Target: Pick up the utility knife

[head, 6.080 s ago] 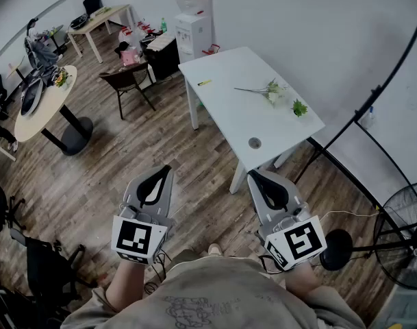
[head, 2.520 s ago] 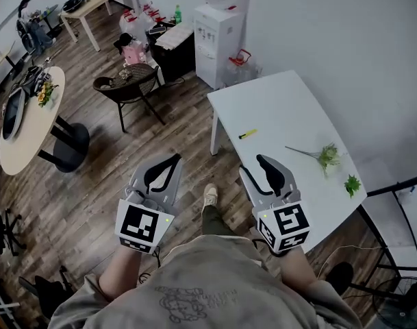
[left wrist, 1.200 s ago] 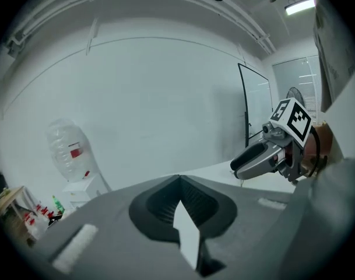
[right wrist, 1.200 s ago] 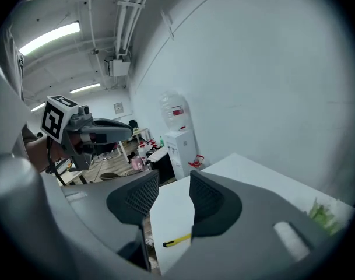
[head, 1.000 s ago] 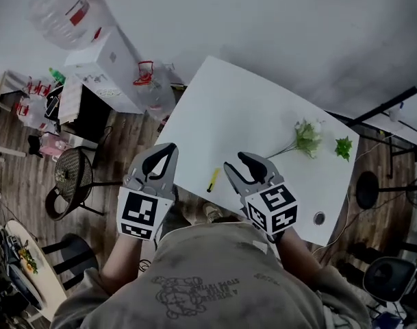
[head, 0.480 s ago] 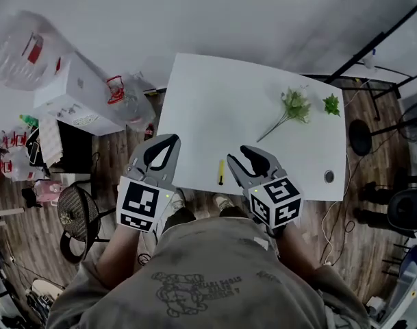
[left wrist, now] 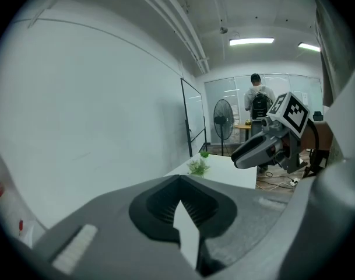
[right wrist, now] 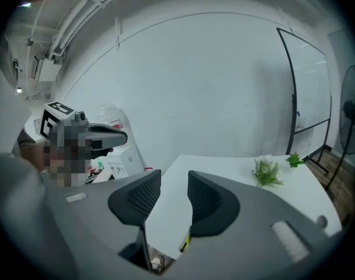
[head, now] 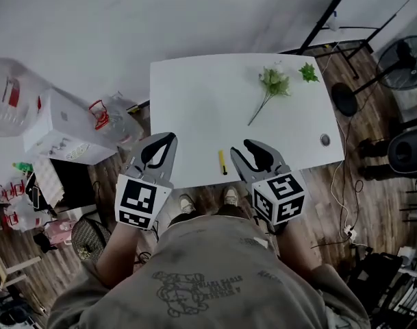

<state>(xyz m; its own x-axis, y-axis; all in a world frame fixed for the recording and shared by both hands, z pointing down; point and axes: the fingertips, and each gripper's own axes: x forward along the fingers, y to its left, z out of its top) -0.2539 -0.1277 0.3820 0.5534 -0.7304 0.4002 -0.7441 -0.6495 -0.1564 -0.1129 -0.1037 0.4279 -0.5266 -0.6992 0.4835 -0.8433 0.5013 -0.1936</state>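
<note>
The utility knife (head: 222,162) is a thin yellow stick lying near the front edge of the white table (head: 194,101). It lies between my two grippers in the head view. My left gripper (head: 168,140) hangs over the table's front left edge, shut with nothing in it; its tips (left wrist: 179,178) meet. My right gripper (head: 244,148) is open just right of the knife and holds nothing. In the right gripper view the knife (right wrist: 185,242) peeks out under the right jaw, mostly hidden.
A sprig of flowers (head: 271,84) and a small green tuft (head: 308,72) lie at the table's far right. A round cable hole (head: 324,140) is near its right edge. A water dispenser (head: 57,132) stands left; a fan (head: 403,43) and a chair (head: 407,149) stand right. A person (left wrist: 259,101) stands far off.
The head view has swung round and come up to the table. The knife, once far off, now lies just ahead between both grippers. Neither gripper's jaws changed.
</note>
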